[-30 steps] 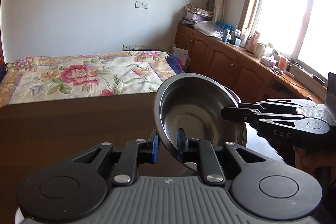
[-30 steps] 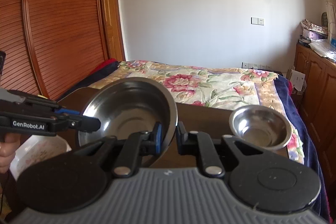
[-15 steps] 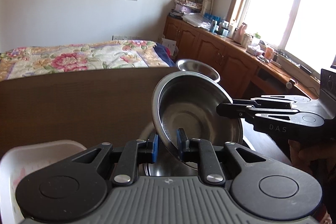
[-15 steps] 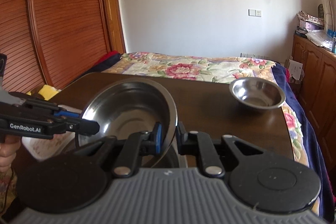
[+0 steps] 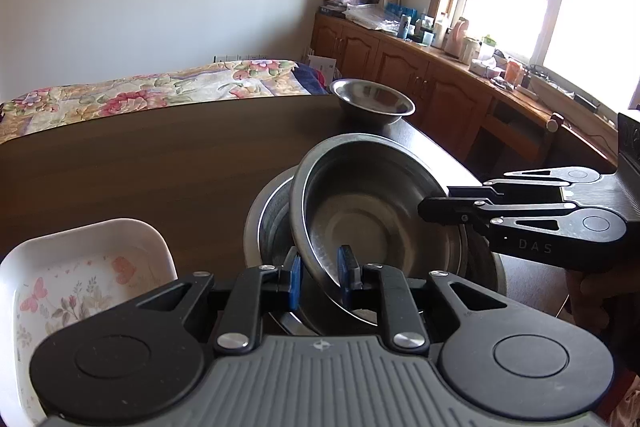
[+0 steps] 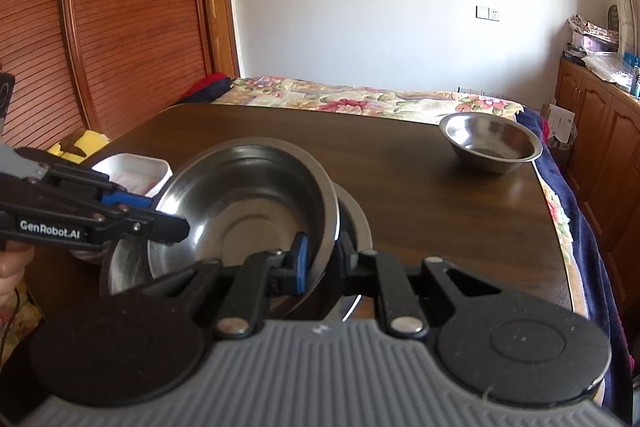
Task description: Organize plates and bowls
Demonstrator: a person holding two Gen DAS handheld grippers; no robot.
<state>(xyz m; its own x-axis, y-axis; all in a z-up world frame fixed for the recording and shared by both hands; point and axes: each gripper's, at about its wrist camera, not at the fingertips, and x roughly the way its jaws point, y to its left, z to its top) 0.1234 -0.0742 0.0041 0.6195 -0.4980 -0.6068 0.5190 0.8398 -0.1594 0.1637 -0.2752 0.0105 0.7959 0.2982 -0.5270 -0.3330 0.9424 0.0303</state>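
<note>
Two grippers hold one steel bowl (image 5: 372,211) together, one on each side, so it does not tip or slip; the left gripper (image 5: 318,277) pinches the near rim between its blue pads (image 5: 295,277), and the right gripper (image 6: 320,259) pinches the other side of the rim the same way; both are closed tight on the thin metal edge; the bowl is tilted a bit, with its open side up, and it hangs right over a bigger pan (image 5: 268,223) that sits on the dark table (image 5: 140,171); I think it is being put inside the pan so the dishes nest and take less room; from these views I cannot tell if the bowl's bottom touches the pan yet; a white tray (image 5: 80,279) with butterflies on it sits just beside the pan, out of the way; a small bowl (image 5: 372,101) waits well apart at the far corner of the table, near the edge by the bed (image 5: 160,91); my guess is that one goes in last, as it is the littlest; letting go too soon could make the held bowl clang or slide crooked, so it looks wise to level it first.
</note>
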